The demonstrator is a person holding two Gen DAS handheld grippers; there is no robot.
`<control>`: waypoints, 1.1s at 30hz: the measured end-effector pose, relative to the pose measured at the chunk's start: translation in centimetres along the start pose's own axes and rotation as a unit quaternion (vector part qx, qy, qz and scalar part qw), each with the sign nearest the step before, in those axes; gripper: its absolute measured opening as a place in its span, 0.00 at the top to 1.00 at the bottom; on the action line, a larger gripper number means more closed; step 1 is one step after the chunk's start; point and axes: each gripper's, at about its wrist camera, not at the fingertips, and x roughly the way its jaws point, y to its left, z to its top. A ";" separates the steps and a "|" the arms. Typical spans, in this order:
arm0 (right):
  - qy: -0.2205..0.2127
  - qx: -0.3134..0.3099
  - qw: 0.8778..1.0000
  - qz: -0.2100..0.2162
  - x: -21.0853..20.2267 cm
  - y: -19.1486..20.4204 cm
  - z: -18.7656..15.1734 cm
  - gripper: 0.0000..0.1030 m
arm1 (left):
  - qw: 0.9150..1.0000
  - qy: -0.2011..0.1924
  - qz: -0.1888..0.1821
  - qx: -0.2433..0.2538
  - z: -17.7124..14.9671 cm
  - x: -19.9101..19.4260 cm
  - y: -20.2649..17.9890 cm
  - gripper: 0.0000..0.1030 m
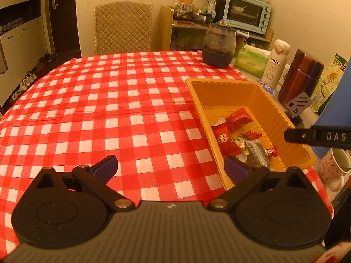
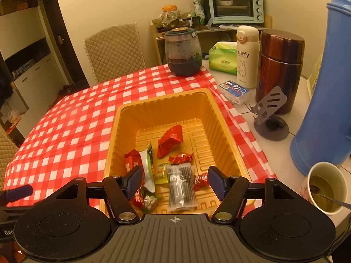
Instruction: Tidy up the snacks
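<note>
An orange plastic tray [image 2: 162,107] stands on the red checked tablecloth [image 2: 76,118]; it also shows in the left wrist view [image 1: 221,87]. Inside lie several wrapped snacks: a red packet [image 2: 170,141], a black-and-clear packet [image 2: 181,182], a green-and-white packet [image 2: 148,166] and small red candies [image 2: 181,158]. My right gripper [image 2: 175,183] is open and empty, just above the tray's near end. My left gripper [image 1: 171,169] is open and empty over the cloth, left of the tray. Part of the right gripper [image 1: 318,137] shows in the left wrist view.
Right of the tray stand a blue thermos [image 2: 324,87], a brown steel flask [image 2: 280,70], a white Miffy bottle [image 2: 246,57], a grey phone stand [image 2: 271,114], a tissue pack [image 2: 222,58] and a cup of tea [image 2: 324,188]. A dark jar [image 2: 183,52] stands behind. A padded chair [image 1: 122,28] is at the far side.
</note>
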 end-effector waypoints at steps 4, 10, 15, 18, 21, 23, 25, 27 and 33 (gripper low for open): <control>0.003 -0.007 1.000 0.001 -1.1 0.6 -0.6 0.34 | 1.000 -0.007 0.001 -0.011 -0.2 -1.4 0.3 0.00; 0.005 -0.012 1.000 0.001 -3.2 1.8 -1.4 0.32 | 1.000 -0.011 0.007 -0.015 -0.8 -4.0 0.8 0.00; 0.010 -0.022 1.000 -0.003 -5.2 3.3 -2.6 0.30 | 1.000 0.000 0.004 -0.025 -1.5 -6.2 1.4 0.00; 0.014 -0.036 0.999 -0.006 -6.3 4.3 -3.5 0.28 | 1.000 0.000 0.004 -0.023 -2.0 -7.7 1.6 0.00; 0.012 -0.045 0.999 -0.003 -7.6 5.2 -4.5 0.27 | 1.000 -0.003 0.002 -0.027 -2.5 -9.3 1.9 0.00; 0.013 -0.051 0.999 0.001 -8.4 5.8 -5.1 0.25 | 1.000 -0.001 0.003 -0.028 -2.9 -10.3 2.0 0.00; 0.013 -0.056 0.998 0.002 -9.1 6.3 -5.7 0.25 | 1.000 -0.003 0.004 -0.030 -3.3 -11.2 2.1 0.00; 0.016 -0.060 0.998 0.002 -9.7 6.8 -6.2 0.24 | 0.999 -0.004 0.008 -0.031 -3.8 -12.1 2.2 0.00; 0.019 -0.073 0.997 0.007 -11.2 8.2 -7.5 0.24 | 0.999 -0.001 0.017 -0.043 -5.0 -14.1 2.9 0.00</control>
